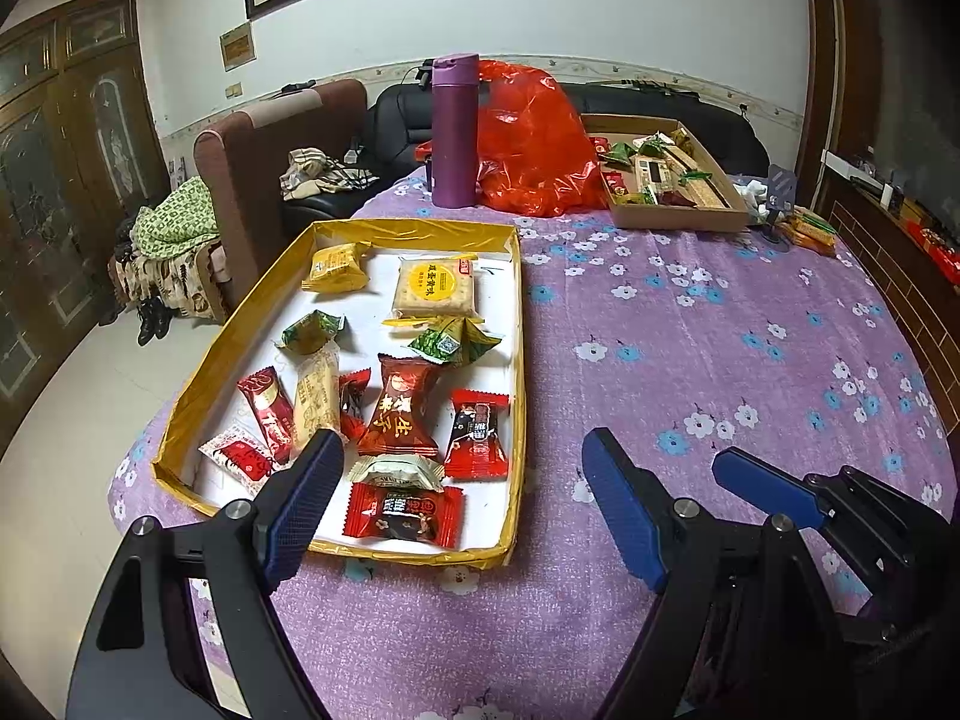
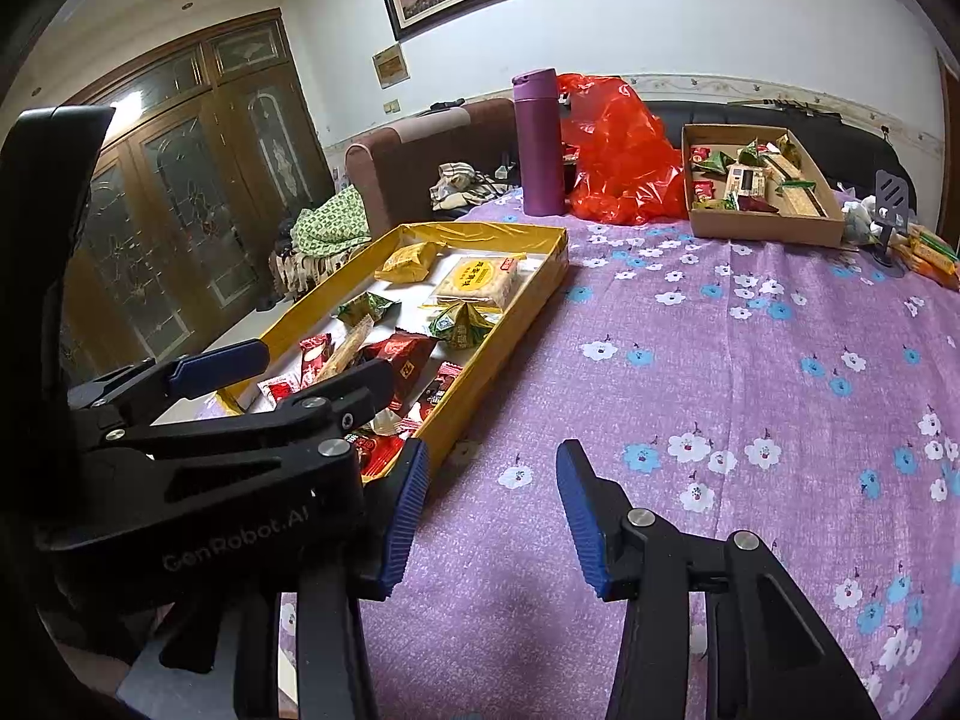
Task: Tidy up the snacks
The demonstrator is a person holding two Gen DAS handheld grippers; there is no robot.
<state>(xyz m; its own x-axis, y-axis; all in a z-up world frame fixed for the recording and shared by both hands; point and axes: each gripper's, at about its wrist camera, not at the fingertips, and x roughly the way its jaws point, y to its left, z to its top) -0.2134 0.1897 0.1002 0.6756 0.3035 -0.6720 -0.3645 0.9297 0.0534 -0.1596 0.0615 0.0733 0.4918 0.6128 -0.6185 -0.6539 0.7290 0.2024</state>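
Observation:
A gold-rimmed tray [image 1: 517, 324] with a white floor lies on the purple flowered tablecloth and holds several wrapped snacks: red candy packs [image 1: 401, 513], a yellow cracker pack [image 1: 437, 287] and green pyramid packs [image 1: 451, 343]. It also shows in the right wrist view [image 2: 480, 387]. My left gripper [image 1: 462, 450] is open and empty, its left finger over the tray's near corner. My right gripper [image 2: 492, 462] is open and empty, just right of the tray's near end. A brown cardboard box [image 1: 678, 217] with more snacks sits at the far right; it also shows in the right wrist view [image 2: 765, 228].
A purple flask [image 1: 455, 129] and a red plastic bag [image 1: 534, 144] stand behind the tray. Loose snack packs [image 1: 813, 231] and a small black stand [image 2: 888, 210] lie at the far right edge. A sofa and armchair stand beyond the table.

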